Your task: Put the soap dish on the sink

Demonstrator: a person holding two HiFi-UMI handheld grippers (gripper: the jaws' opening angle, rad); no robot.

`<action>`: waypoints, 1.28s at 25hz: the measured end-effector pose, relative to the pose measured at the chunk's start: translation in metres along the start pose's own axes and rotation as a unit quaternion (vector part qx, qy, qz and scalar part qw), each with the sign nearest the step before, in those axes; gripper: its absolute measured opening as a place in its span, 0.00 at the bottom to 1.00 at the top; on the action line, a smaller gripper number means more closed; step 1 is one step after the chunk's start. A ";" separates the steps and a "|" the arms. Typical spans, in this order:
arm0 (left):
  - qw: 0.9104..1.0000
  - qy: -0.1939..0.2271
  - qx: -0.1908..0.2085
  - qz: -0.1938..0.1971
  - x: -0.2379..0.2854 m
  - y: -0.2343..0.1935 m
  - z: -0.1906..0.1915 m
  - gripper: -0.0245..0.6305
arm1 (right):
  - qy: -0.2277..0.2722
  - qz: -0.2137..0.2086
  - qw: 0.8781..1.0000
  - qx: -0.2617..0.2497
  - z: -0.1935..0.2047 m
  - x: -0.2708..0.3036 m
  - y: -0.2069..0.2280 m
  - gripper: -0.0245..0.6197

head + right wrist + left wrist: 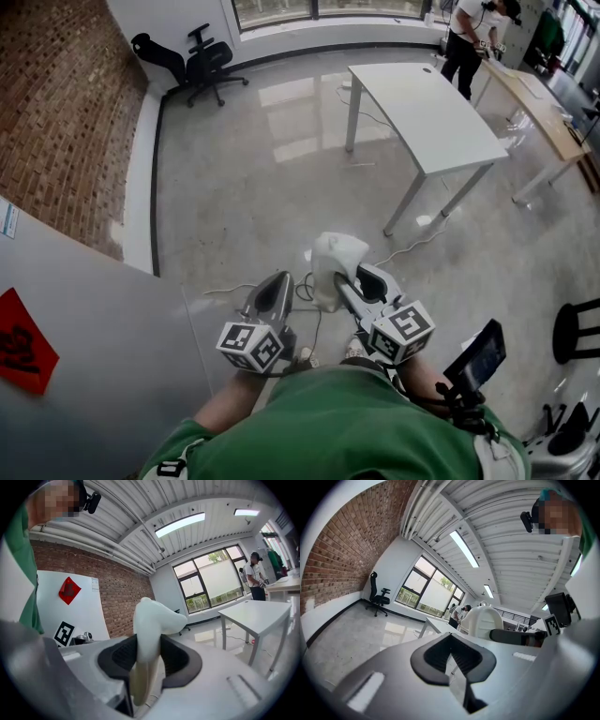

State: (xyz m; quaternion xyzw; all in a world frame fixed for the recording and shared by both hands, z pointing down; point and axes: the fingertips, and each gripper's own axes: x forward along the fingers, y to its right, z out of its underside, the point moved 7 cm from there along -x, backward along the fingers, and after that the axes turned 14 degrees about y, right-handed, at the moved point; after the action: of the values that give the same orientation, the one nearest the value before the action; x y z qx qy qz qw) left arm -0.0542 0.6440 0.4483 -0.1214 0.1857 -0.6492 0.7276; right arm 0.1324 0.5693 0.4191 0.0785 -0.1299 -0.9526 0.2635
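At the far left I see a brick wall, and below it a grey panel with a red sign. A black office chair stands at the far edge of the floor, close to the wall.

The left gripper hangs over the floor just ahead of my operator's green shirt, with its marker cube nearest the body. In the left gripper view its fingers are together, with nothing between them.

Just to its right is the soap dish, a white, rounded piece held up in the air above the floor. The right gripper has it. In the right gripper view the dark fingers are clamped on the dish's lower part from both sides, and its wider top rises above them.

Beyond and to the right stands a white table, well apart from both grippers, with cables on the floor around its legs. Further right, a person stands beside a wooden desk at the far corner.
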 end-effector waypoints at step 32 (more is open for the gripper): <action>0.999 0.001 0.013 -0.030 0.099 -0.051 -0.016 0.05 | 0.000 -0.030 1.000 0.005 -0.007 0.091 0.080 0.25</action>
State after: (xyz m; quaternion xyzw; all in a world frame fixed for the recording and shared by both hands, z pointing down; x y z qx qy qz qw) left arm -0.0977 0.5401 0.4443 -0.1164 0.1746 -0.6729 0.7093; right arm 0.0950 0.4541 0.4277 0.0832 -0.1321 -0.9595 0.2346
